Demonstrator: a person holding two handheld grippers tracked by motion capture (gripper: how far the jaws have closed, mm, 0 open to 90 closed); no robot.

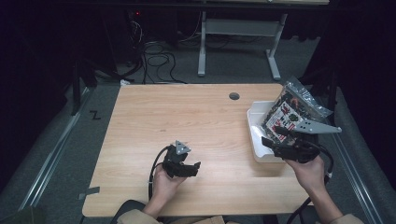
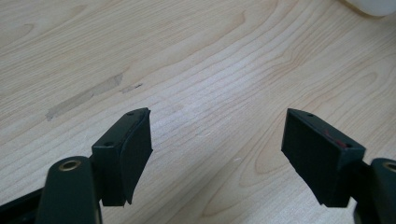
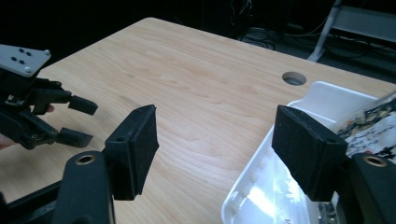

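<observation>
table: pale wood, smooth, matt, visible grain
tray: white plastic, smooth, slightly glossy
packet: clear crinkled plastic film, shiny, printed inside
left gripper: matt black plastic body, dull dark pads
right gripper: matt black plastic, finely rough pads
plate: grey metal, matt

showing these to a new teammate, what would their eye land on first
Most striking is the shiny printed snack bag standing in the white tray at the table's right edge. Next is the right gripper just in front of it, jaws wide apart with nothing between them. The left gripper sits over the bare wooden table near the front edge, holding nothing.
</observation>
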